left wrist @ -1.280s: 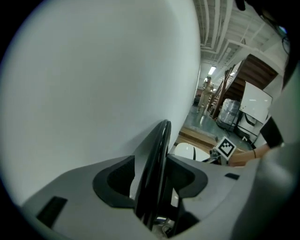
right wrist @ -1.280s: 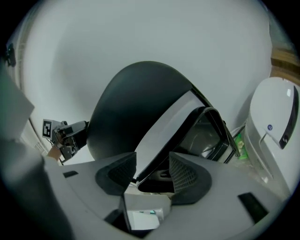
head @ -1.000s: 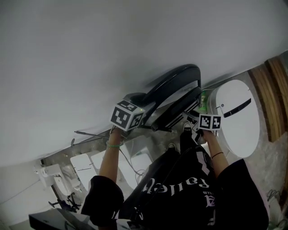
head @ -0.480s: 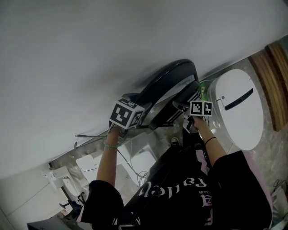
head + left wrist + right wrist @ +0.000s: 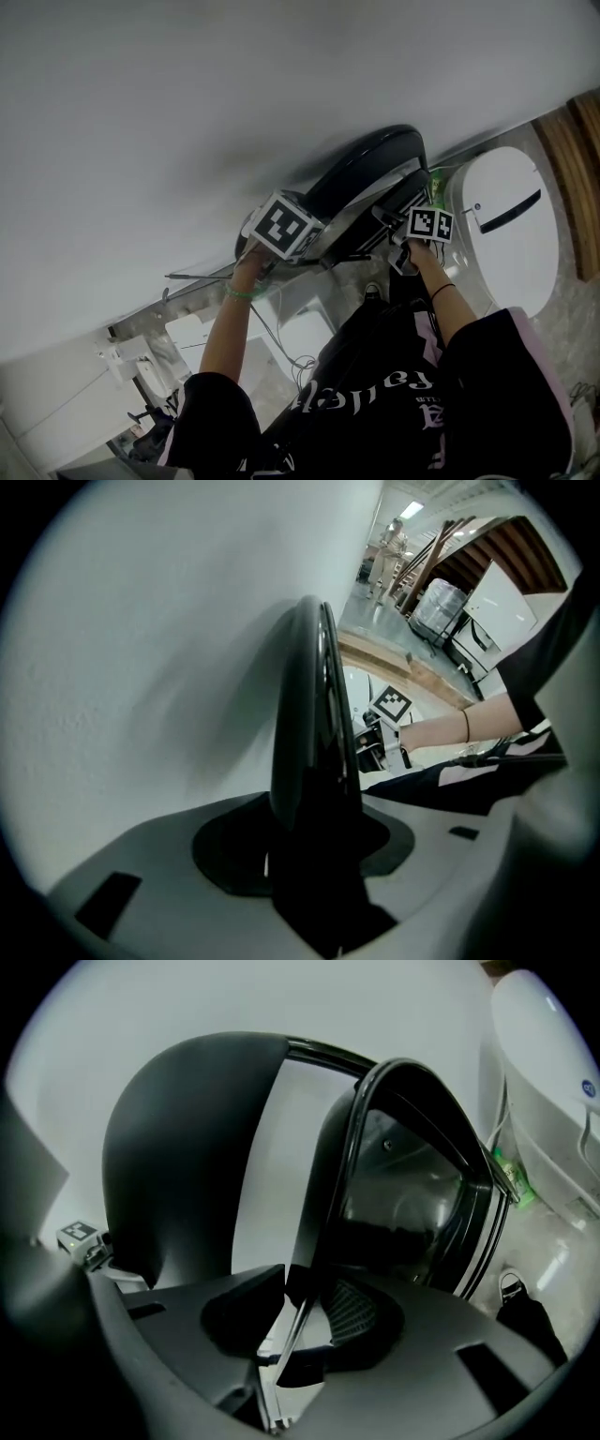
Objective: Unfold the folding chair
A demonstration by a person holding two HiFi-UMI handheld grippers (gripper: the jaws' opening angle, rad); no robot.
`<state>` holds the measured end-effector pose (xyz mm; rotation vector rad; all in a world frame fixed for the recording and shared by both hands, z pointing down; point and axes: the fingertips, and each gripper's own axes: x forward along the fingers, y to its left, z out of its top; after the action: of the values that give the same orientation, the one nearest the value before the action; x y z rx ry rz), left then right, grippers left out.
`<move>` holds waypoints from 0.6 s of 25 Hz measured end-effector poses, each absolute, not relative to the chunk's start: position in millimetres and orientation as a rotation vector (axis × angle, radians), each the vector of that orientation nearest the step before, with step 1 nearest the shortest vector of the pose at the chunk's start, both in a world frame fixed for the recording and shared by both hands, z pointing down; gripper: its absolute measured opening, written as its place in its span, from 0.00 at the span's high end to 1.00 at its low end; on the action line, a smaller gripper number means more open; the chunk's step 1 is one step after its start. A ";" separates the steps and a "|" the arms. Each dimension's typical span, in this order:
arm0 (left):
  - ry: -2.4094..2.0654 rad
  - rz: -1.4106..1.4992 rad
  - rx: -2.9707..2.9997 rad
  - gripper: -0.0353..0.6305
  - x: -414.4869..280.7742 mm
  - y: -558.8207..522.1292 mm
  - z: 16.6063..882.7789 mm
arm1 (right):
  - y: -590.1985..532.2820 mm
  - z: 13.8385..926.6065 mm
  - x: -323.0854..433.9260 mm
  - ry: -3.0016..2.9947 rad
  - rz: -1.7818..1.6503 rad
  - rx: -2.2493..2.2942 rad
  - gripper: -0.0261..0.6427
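The black folding chair (image 5: pixel 367 159) leans folded against the white wall. In the left gripper view its curved backrest (image 5: pixel 305 714) runs up from between the jaws, and my left gripper (image 5: pixel 311 847) is shut on that edge. Its marker cube (image 5: pixel 285 225) covers the grip in the head view. My right gripper (image 5: pixel 401 234) is at the chair's other side. Its jaws have just been closing with the seat's thin rim (image 5: pixel 302 1312) between them. My right gripper (image 5: pixel 307 1309) is now shut on that rim, with the glossy seat (image 5: pixel 412 1185) rising beyond it.
A white rounded appliance (image 5: pixel 506 244) stands right of the chair, with a small green thing (image 5: pixel 437 178) between them. A wooden panel (image 5: pixel 574 169) is at the far right. White units and cables (image 5: pixel 187 337) lie behind the person's arms.
The right gripper came in to the seat's edge and its jaws closed on it. The left gripper's cube rolled and sank slightly while staying on the backrest.
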<state>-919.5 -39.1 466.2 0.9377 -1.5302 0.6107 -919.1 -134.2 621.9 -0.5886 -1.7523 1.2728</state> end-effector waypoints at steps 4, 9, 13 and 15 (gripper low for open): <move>-1.469 0.629 0.988 0.71 -910.8 -39.6 469.7 | -135.3 619.7 -916.3 -1.757 1.335 -0.583 0.81; -1.402 0.592 1.044 0.85 -902.9 -41.7 466.7 | -138.8 618.8 -916.3 -1.752 1.433 -0.514 0.87; -1.411 0.549 1.033 0.85 -876.2 -39.1 461.6 | -136.6 616.6 -894.2 -1.744 1.422 -0.486 0.87; -1.406 0.551 1.041 0.85 -860.9 -34.5 457.9 | -133.0 613.0 -882.1 -1.755 1.424 -0.471 0.87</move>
<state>-860.9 -34.5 457.9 1.0412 -1.4065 0.5508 -882.1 -133.0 613.0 -0.4709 -1.7551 1.4238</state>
